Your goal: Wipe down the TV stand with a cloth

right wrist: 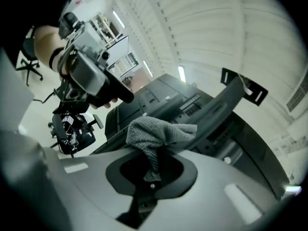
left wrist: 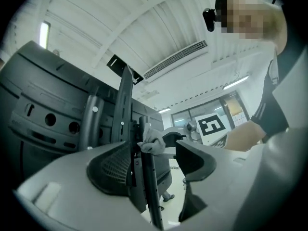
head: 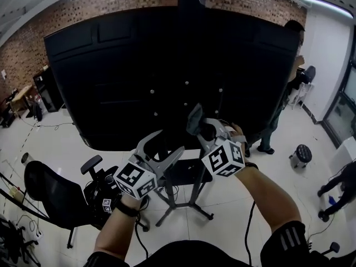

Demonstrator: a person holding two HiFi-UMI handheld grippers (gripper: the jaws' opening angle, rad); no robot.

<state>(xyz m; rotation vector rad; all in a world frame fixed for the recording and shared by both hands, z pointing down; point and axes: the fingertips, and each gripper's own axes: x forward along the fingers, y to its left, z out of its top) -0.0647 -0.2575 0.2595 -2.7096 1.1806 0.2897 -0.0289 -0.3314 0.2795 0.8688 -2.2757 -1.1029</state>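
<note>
Cloth up at the back of the TV stand, both tongs raised to it.

Head view: both forearms reach forward. The left gripper [head: 165, 146] and right gripper [head: 203, 128] sit just under the black TV [head: 139, 65]. The stand [head: 192, 191] is on a white floor [head: 239, 199], with a brick wall [head: 111, 4] behind.
Left gripper view: the left gripper [left wrist: 155, 162] has its jaws wide apart and grips nothing. The upright post [left wrist: 147, 182] runs top to bottom between them.
Right gripper view: the right gripper [right wrist: 151, 172] is clamped on the tail of the grey cloth [right wrist: 161, 131]. The bunch touches a slanted bracket arm [right wrist: 226, 105].
</note>
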